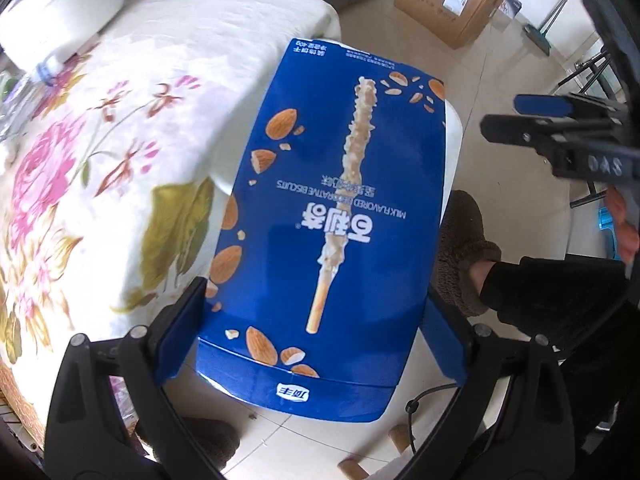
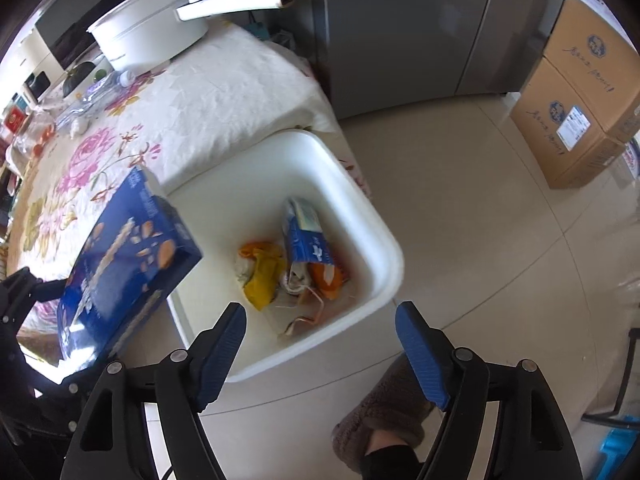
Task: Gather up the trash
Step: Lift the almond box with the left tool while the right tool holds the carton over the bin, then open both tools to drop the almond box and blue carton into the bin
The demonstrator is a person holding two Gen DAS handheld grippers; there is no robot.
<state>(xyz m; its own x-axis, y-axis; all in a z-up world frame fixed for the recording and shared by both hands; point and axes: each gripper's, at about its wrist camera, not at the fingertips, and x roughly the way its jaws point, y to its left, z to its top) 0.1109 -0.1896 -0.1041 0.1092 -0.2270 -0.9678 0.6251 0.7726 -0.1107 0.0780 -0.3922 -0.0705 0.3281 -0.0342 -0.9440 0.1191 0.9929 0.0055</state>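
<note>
The blue biscuit box [image 1: 320,216] was the trash I was working on. It sat pinched between the 2 blue pads of my left gripper [image 1: 316,336], which squeezed its 2 long sides near the bottom end. I held it up in the air, above the near edge of the white bin [image 2: 384,240], partly over the table with the flower cloth [image 1: 120,128]. It was not in the bin yet.

The bin stood on the floor, right beside the table. Inside it I saw some trash already: a yellow wrapper [image 2: 264,276], a small blue and white pack [image 2: 308,236] and something orange [image 2: 326,274]. So I judged that part of the job was done.

My right gripper [image 2: 320,340] hung over the near side of the bin with its fingers spread wide and nothing between them.

What was left, I think: let the box drop into the bin, then look at the table again. A clear plastic bottle [image 2: 100,88] lay on the cloth at the far end, near a white pot [image 2: 148,36]. It might be trash too, but I could not tell.

A fuzzy brown slipper [image 2: 384,404] stood on the floor by the bin.
</note>
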